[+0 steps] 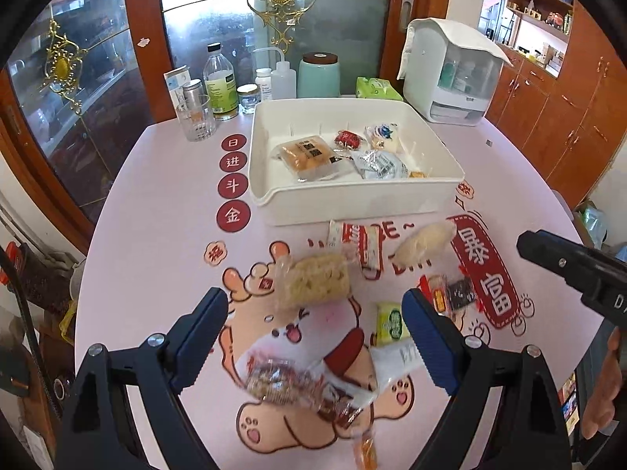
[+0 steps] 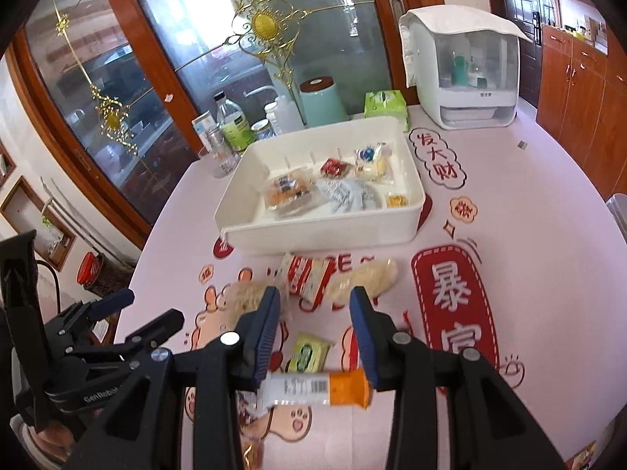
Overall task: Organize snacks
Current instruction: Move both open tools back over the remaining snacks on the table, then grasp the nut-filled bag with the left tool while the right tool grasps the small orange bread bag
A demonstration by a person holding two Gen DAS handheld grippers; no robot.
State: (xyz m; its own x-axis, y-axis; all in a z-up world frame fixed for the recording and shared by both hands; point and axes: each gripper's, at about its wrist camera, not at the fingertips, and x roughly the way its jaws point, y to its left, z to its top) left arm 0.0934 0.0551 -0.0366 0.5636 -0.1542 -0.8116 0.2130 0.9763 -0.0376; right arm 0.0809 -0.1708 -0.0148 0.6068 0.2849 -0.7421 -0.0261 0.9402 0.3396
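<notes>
A white bin [image 1: 352,203] sits mid-table and holds several wrapped snacks. More snacks lie loose in front of it: a pale noodle cake [image 1: 317,282], a red-and-white packet [image 1: 360,243], a pale roll [image 1: 423,246], a green-yellow packet [image 1: 390,323] and a clear packet of reddish pieces [image 1: 282,380]. My left gripper [image 1: 313,305] hangs open above the loose snacks; nothing is pressed between its fingers. My right gripper [image 2: 315,293] is shut on a white bar with an orange end [image 2: 313,385], held above the table and short of the bin [image 2: 325,231]. The left gripper [image 2: 153,307] shows at the left of the right wrist view.
Along the table's back stand a glass [image 1: 196,117], bottles [image 1: 219,78], a teal canister [image 1: 318,74], a green tissue pack [image 1: 378,88] and a white storage box [image 1: 450,70]. A glass door is behind them. Wooden cabinets [image 1: 548,117] line the right side.
</notes>
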